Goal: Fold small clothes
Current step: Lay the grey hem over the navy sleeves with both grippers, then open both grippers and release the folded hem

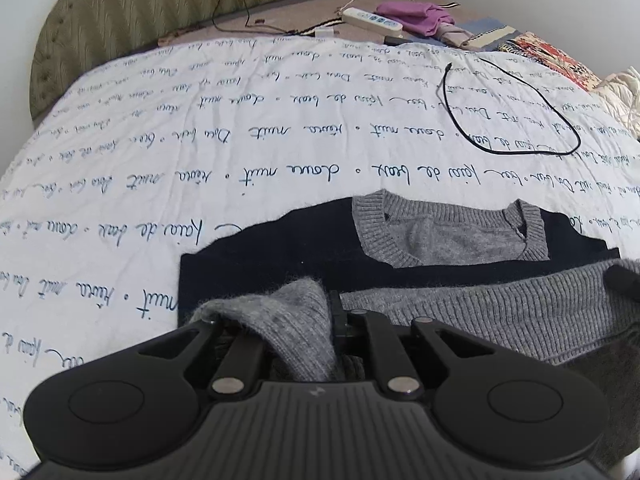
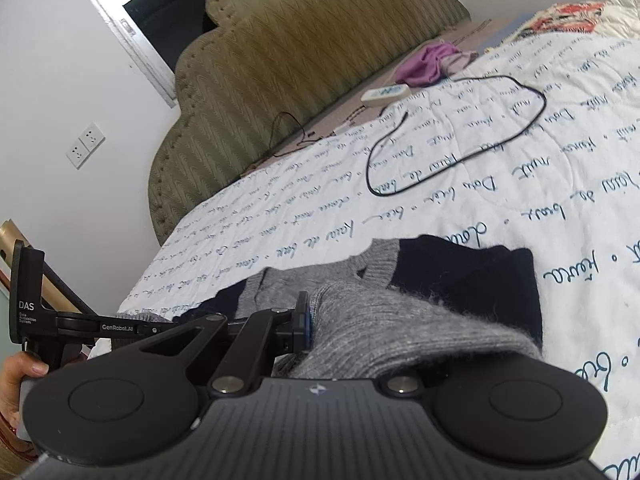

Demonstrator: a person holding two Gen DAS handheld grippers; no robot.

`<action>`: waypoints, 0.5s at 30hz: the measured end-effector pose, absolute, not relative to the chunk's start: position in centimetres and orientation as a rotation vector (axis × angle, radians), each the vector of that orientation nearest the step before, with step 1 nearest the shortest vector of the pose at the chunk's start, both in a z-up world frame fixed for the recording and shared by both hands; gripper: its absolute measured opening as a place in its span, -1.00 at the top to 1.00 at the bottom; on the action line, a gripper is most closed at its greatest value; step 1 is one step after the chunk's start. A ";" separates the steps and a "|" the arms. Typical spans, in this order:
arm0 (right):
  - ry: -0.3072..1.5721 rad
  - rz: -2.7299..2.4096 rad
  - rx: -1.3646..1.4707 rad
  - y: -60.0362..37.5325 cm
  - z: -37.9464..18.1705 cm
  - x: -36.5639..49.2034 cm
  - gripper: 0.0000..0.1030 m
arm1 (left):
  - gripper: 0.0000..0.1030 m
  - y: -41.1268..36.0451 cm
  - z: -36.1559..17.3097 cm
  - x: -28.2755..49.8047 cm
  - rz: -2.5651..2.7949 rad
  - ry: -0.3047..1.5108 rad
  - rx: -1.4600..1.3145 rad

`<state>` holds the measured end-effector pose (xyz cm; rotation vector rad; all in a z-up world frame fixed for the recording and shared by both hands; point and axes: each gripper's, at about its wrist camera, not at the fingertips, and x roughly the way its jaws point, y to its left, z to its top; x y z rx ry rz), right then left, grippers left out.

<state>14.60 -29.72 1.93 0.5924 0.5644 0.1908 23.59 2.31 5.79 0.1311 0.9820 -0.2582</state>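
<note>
Covering most of both views, a white quilt (image 1: 280, 140) printed with dark cursive script is spread over a bed, backed by an olive padded headboard (image 2: 288, 68). On the quilt near the cameras a small navy-and-grey sweater (image 1: 440, 240) is laid flat, grey ribbed collar facing the headboard. Its grey lower part is lifted and doubled over toward the navy chest. A fold of that grey knit is pinched in the closed left gripper (image 1: 334, 312) at one corner; the other grey edge is clamped in the closed right gripper (image 2: 306, 320), cloth draped over its right finger. A looped black cable (image 1: 512, 120) is seen on the quilt beyond the sweater, well apart from it. Near the headboard a purple cloth (image 1: 412, 16) and a white power strip (image 1: 372, 19) are lying just beside each other. A hand (image 2: 18, 376) on the left gripper's handle is caught at the right-wrist view's left edge.
</note>
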 end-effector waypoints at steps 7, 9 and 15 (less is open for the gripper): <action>0.602 0.192 0.651 -30.6 0.7 15.8 0.74 | 0.81 3.1 5.6 24.8 -0.275 1.026 0.062; 0.617 0.192 0.663 -30.8 0.4 16.1 0.71 | 0.79 3.6 5.6 25.2 -0.293 1.048 0.025; 0.656 0.191 0.728 -31.4 -0.6 17.2 0.63 | 0.68 5.7 5.6 26.8 -0.356 1.125 -0.133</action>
